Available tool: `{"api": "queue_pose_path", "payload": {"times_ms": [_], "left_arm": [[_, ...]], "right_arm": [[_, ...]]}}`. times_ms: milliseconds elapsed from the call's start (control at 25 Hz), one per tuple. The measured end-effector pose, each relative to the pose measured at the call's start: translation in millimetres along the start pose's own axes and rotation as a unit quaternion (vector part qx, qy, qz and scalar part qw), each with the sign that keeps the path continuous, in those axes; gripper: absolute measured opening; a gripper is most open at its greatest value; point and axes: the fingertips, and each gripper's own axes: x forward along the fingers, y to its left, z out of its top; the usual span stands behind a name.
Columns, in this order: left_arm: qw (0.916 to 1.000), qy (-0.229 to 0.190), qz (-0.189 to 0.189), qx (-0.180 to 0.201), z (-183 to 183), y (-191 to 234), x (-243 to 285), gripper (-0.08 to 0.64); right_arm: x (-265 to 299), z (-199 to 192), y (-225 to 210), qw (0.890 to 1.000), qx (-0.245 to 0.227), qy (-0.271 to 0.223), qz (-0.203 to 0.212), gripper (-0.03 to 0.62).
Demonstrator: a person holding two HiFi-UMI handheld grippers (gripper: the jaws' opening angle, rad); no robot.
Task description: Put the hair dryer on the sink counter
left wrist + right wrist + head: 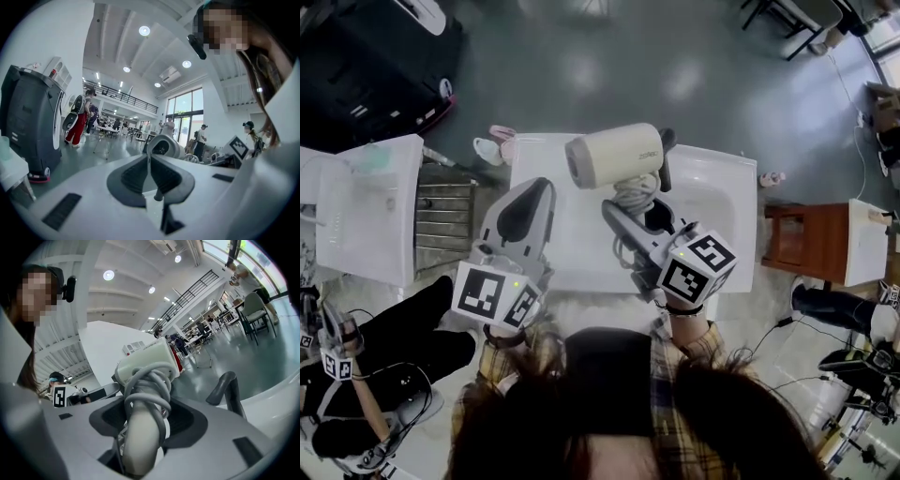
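Observation:
A cream hair dryer (pixel 614 155) with its grey cord wound round the handle hangs above the white sink counter (pixel 567 258), nozzle pointing left. My right gripper (pixel 636 211) is shut on that handle (pixel 140 427), and the dryer's body (pixel 147 362) rises beyond the jaws. The black faucet (pixel 666 159) stands just right of the dryer, by the basin (pixel 717 202). My left gripper (pixel 534 192) hovers over the counter's left part, shut with nothing in it (pixel 150 161). From the left gripper view the dryer (pixel 161 146) shows just past the jaw tips.
A second white sink unit (pixel 370 206) stands at the left, with a metal grate (pixel 445 211) between it and the counter. Pink slippers (pixel 497 145) lie behind the counter. A wooden stool (pixel 802 239) is at the right. A black machine (pixel 375 56) sits far left. A person (pixel 384 356) crouches at lower left.

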Motion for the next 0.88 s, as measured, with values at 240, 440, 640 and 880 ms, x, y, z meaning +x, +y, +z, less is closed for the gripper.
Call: {"api": "queue_pose_path", "payload": {"times_ms": [240, 440, 640, 880], "left_arm": [[0.9998, 0.013, 0.012, -0.014, -3, 18, -3, 0.032], [0.9996, 0.016, -0.008, -0.023, -6, 45, 3, 0.032], [0.9995, 0.013, -0.023, -0.017, 4, 55, 14, 0.032], [0.9997, 0.011, -0.018, -0.010, 8, 69, 13, 0.032]], "right_arm": [[14, -4, -4, 1.000, 0.005, 0.026, -0.010, 0.250], [40, -7, -1, 0.999, -0.002, 0.035, -0.026, 0.250], [46, -4, 0, 0.999, -0.010, 0.038, -0.038, 0.250], [58, -5, -3, 0.997, -0.035, 0.049, -0.050, 0.250]]}}
